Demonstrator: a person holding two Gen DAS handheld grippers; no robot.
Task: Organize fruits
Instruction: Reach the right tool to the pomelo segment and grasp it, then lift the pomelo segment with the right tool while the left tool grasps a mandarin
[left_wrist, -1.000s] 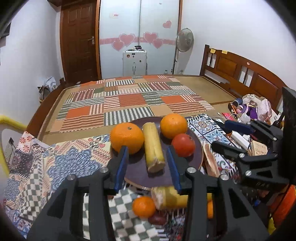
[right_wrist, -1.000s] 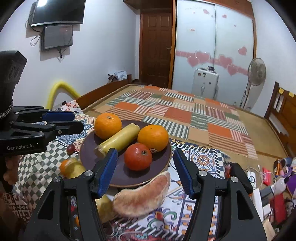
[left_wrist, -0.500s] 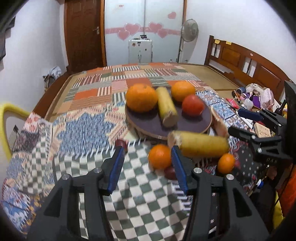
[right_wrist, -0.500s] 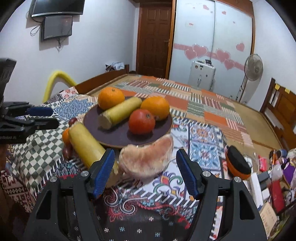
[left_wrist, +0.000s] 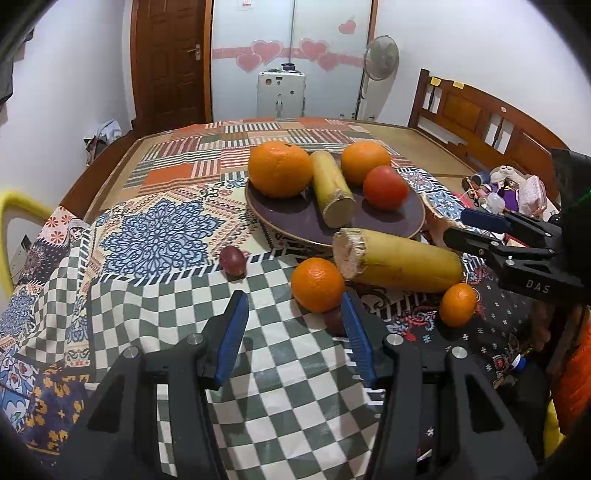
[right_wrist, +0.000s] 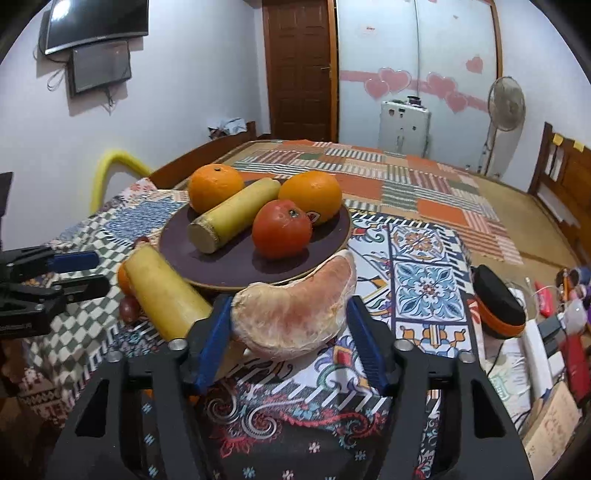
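Observation:
A dark plate (left_wrist: 295, 221) holds two oranges, a red tomato (left_wrist: 386, 186) and a yellow cane piece (left_wrist: 330, 192). In front of it lie a second cane piece (left_wrist: 399, 264), a small orange (left_wrist: 317, 284), a tiny orange (left_wrist: 458, 304) and a grape (left_wrist: 232, 258). My left gripper (left_wrist: 295, 328) hangs open over the checked cloth, with the small orange just beyond its right fingertip. My right gripper (right_wrist: 290, 332) is closing, and its pads touch both ends of a pink pomelo segment (right_wrist: 295, 317) that lies against the plate (right_wrist: 236, 266). Another grape is half hidden behind my left gripper's right finger.
Right of the cloth is clutter: a black and orange object (right_wrist: 498, 306), boxes and small bottles. A patchwork mat (left_wrist: 229, 155) stretches behind the plate towards a door and a fan. A yellow chair back (left_wrist: 14, 206) stands at the left, a wooden headboard at the right.
My left gripper drew back from over the plate and sank to the checked cloth, opening a little wider. My right gripper sank around the pomelo segment and its jaws narrowed onto it.

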